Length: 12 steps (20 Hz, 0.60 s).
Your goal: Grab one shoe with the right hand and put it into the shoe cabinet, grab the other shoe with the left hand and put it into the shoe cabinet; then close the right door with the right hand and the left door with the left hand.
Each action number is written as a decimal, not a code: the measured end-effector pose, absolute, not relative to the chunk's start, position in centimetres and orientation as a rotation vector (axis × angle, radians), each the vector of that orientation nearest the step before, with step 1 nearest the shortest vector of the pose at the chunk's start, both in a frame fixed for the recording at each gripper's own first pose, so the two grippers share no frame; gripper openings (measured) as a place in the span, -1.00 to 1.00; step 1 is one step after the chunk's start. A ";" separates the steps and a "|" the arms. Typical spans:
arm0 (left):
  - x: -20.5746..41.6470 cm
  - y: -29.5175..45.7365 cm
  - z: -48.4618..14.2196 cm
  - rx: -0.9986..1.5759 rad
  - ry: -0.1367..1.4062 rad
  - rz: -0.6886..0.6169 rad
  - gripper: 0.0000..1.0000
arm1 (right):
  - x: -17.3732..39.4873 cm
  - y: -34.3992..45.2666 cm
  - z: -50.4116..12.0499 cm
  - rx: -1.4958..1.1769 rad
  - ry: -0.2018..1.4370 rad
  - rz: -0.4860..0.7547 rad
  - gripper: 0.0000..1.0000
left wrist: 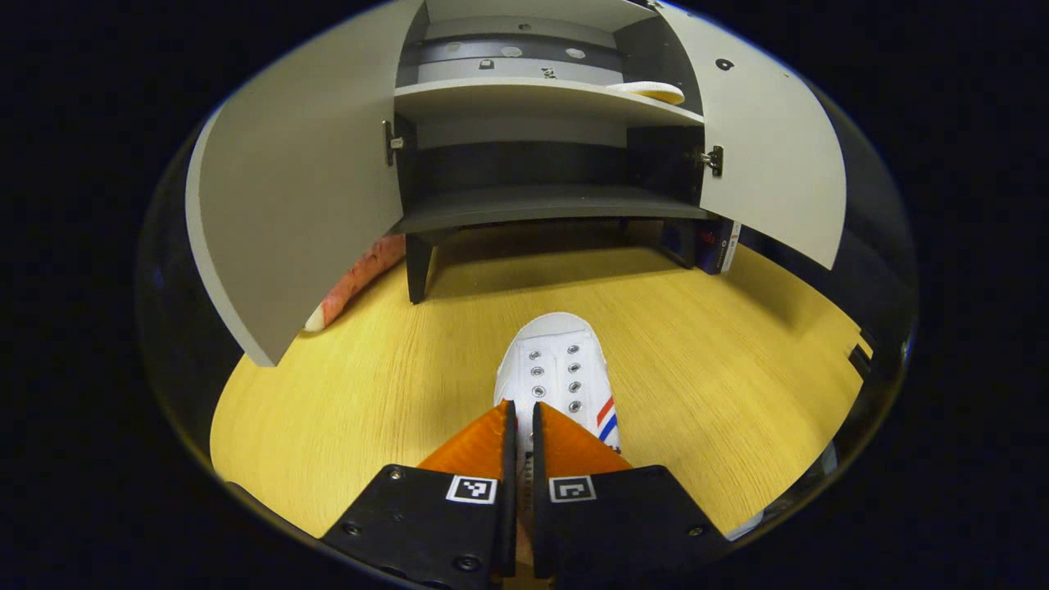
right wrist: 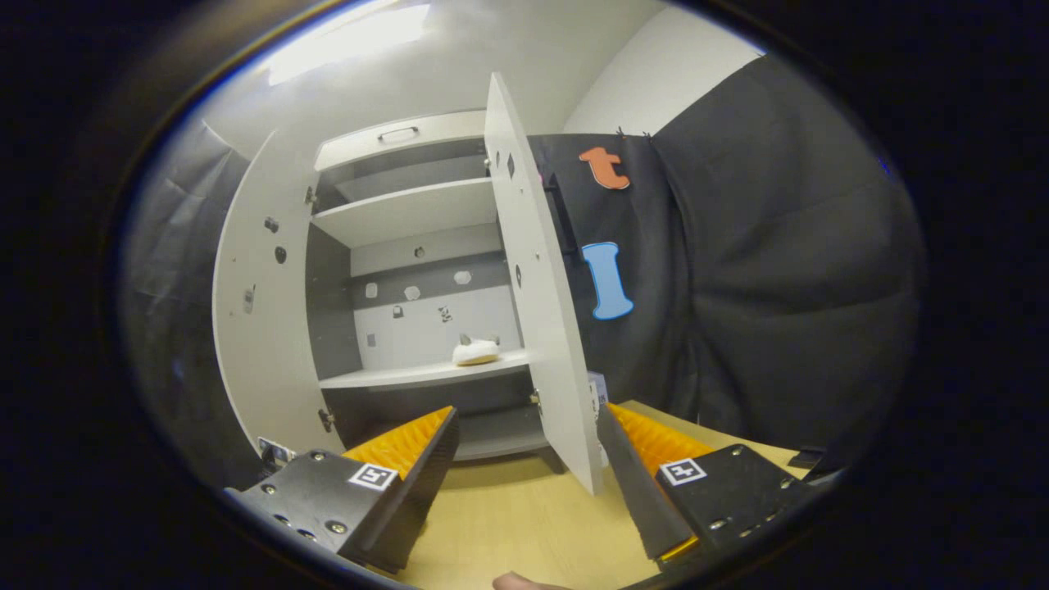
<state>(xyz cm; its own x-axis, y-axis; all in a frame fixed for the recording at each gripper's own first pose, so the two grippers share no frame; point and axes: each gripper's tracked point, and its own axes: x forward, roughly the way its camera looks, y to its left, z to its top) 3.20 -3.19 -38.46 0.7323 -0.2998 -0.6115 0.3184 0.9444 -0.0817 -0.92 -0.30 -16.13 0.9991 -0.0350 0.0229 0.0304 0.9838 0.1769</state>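
Left gripper (left wrist: 518, 426), jaws clenched on the shoe (left wrist: 561, 373), toe pointing straight at the open shoe cabinet (left wrist: 541, 197); right gripper (right wrist: 524, 442) jaws released.

White shoe (left wrist: 559, 369) on table, other shoe (right wrist: 476, 351) shelved, cabinet doors (right wrist: 537, 295) open

A pale wood-grain table (left wrist: 721, 369) lies under everything. Black cloth (right wrist: 762, 270) hangs as the booth's wall, with a white room wall (right wrist: 647, 90) above it.
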 end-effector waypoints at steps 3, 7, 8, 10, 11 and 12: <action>2.4 -3.2 -38.3 0.075 0.657 -0.358 -0.14 | -1.0 0.0 -16.0 0.179 -0.028 -0.025 0.99; 2.7 -0.4 -39.3 0.145 0.665 -0.254 0.56 | -1.2 0.1 -15.9 0.181 -0.031 -0.015 0.99; 2.0 -1.0 -40.5 0.125 0.732 -0.293 0.51 | -1.3 0.0 -15.8 0.191 -0.035 -0.013 1.00; 1.8 -2.3 -41.2 0.043 0.783 -0.337 0.50 | -1.2 0.1 -15.7 0.212 -0.041 -0.004 1.00; 1.7 -2.5 -41.1 0.026 0.799 -0.338 0.36 | -1.1 0.0 -15.7 0.223 -0.042 -0.001 1.00; 1.9 -2.3 -41.5 0.047 0.810 -0.318 0.03 | -0.9 -0.1 -15.7 0.229 -0.043 -0.001 1.00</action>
